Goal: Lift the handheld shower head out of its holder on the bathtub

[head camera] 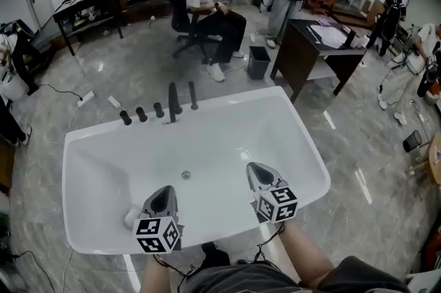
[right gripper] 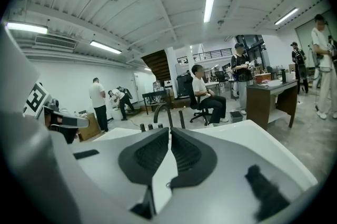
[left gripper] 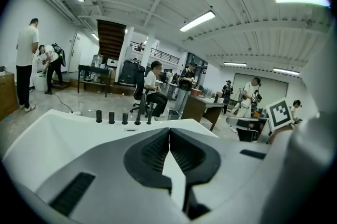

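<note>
Two empty grippers, left gripper (head camera: 164, 194) and right gripper (head camera: 259, 172), jaws pressed together, hover over the white bathtub (head camera: 231, 97). On its far rim, the black handheld shower head (head camera: 193, 96) stands upright in its holder beside the spout (head camera: 172, 103), long axis vertical, free end up. It is likely rigid, light and slick, and best pinched mid-shaft.

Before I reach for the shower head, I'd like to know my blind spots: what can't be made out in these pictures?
- Shower head: head view, too small to show how it is seated.
- Knobs: right gripper view, lower parts hidden behind the shut right tongs.
- White round thing in the bathtub: head view, partly covered by the left tongs.
</note>
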Demonstrator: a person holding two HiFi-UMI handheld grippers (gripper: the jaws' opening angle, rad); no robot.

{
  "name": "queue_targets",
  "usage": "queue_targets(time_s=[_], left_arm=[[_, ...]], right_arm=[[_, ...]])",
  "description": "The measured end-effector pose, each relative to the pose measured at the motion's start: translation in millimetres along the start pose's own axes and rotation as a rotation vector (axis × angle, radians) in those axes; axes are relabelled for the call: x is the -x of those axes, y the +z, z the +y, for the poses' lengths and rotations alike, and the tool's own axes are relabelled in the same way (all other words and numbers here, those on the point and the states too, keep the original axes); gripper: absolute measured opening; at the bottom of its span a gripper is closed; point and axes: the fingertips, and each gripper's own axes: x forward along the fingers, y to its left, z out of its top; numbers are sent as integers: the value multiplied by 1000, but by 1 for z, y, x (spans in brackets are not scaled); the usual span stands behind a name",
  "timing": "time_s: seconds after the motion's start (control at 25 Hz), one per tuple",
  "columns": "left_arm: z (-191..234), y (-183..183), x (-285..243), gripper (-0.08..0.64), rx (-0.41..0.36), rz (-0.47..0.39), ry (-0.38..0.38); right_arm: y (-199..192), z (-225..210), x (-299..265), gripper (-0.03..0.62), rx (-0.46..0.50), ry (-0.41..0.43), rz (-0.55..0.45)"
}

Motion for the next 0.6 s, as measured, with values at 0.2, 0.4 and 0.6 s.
queue_targets(time_s=[0.2, 0.4, 0.6], left_arm=[[34, 7, -37, 15, 10, 24, -41], [59, 16, -72, 15, 14, 39, -75], [76, 18, -99, 15, 19, 42, -82]], right_arm=[[4, -12, -38, 28, 5, -60, 22], [10, -21, -71, 28, -16, -108, 28], [14, -38, -103, 28, -10, -137, 26]])
